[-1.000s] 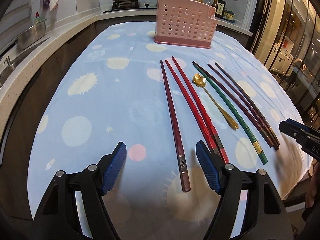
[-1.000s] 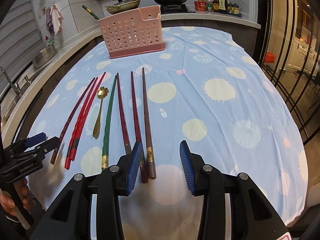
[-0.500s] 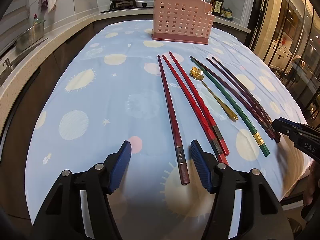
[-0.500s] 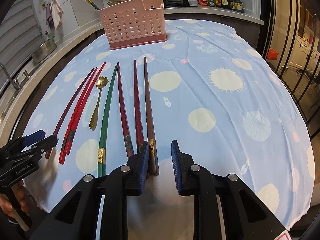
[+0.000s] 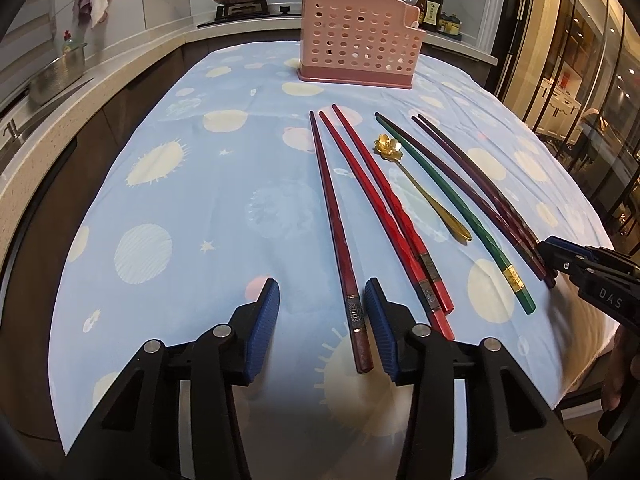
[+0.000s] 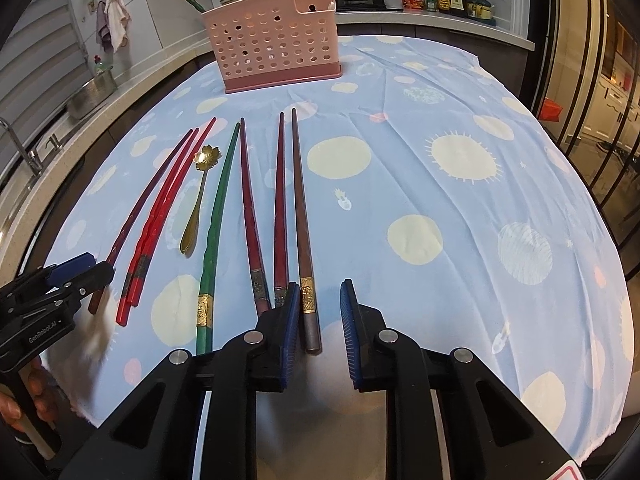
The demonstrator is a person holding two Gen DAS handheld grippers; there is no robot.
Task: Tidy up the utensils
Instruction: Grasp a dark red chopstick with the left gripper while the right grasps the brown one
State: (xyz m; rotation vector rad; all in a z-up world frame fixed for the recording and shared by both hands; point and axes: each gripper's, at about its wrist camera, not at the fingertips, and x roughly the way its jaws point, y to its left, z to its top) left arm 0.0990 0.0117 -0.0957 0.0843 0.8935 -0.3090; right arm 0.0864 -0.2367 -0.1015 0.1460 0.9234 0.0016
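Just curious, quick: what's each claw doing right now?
Left gripper: open, holding nothing.
Right gripper: open around a brown chopstick, not gripping.

Surface: we see a table under a blue tablecloth (image 6: 460, 240) with pale circles.
12 o'clock: pink perforated holder (image 6: 276, 40).
9 o'clock: our row of chopsticks (image 6: 248, 208), green chopstick (image 6: 218, 216), gold spoon (image 6: 196, 208).
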